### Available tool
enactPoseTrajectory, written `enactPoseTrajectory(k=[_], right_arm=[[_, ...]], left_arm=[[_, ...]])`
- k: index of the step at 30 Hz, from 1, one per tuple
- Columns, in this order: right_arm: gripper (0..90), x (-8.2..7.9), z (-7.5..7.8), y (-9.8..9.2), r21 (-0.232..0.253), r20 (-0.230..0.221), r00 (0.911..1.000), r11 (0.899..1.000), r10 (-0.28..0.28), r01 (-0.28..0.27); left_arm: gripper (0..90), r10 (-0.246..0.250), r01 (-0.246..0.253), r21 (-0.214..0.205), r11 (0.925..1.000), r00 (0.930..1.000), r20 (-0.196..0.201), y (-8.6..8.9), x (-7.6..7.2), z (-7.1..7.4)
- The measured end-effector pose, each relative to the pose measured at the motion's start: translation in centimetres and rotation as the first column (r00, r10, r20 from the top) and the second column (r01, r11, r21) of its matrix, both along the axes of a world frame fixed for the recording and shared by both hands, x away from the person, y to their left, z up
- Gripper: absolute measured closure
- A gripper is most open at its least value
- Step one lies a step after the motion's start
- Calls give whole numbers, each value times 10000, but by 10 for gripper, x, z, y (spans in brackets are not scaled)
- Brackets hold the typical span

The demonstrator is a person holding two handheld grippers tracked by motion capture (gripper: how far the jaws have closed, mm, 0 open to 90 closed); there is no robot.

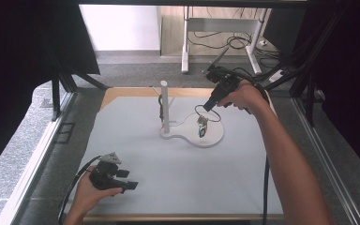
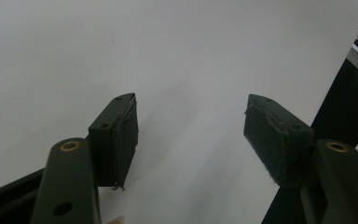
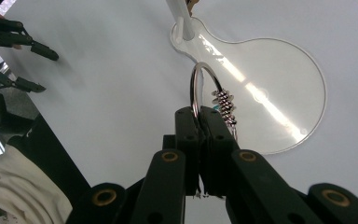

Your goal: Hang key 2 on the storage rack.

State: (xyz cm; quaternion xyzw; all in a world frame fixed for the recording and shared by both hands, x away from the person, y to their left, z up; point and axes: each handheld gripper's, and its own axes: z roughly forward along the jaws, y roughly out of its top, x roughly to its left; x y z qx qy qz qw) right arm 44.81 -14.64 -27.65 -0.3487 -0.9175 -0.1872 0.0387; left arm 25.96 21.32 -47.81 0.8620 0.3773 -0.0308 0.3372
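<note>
My right gripper [image 3: 198,112] is shut on a thin metal ring [image 3: 196,80], which carries a dangling charm with a spiral bead [image 3: 225,101]. In the high view the right gripper [image 1: 208,107] holds the ring [image 1: 208,112] above the round part of a white stand base [image 1: 215,137], and the charm [image 1: 201,127] hangs down toward it. A white upright post [image 1: 164,105] rises from the base's left end. My left gripper [image 1: 132,185] rests low near the table's front left, open, with bare table between its fingers [image 2: 116,135].
A pale sheet [image 1: 178,168] covers the table. Dark frame bars [image 1: 56,93] and black curtains stand at both sides. Beyond the far edge are desk legs [image 1: 185,42] and floor cables [image 1: 234,42]. The left gripper [image 3: 32,65] is at the far left of the right gripper view.
</note>
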Motion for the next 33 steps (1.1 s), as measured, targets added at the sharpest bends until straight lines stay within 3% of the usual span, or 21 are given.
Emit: enactPoseTrajectory(k=[10, 19, 27, 33], right_arm=[[876, 9, 6, 13, -201, 161, 9998, 9998, -85, 88], [877, 16, 11, 25, -87, 290, 9996, 10000, 28, -26], [876, 24, 4, 33, -160, 179, 9998, 9999, 26, -23], [877, 27, 1, 32, 163, 298, 9995, 9998, -90, 85]], left_arm=[[355, -6, 7, -128, 9999, 10000, 30, 0, 0, 0], [356, -73, 74, -147, 9999, 10000, 52, 2, -1, 1], [356, -78, 77, -187, 9998, 10000, -27, 3, -1, -1], [356, -53, 52, -205, 9998, 10000, -49, 2, -2, -1]])
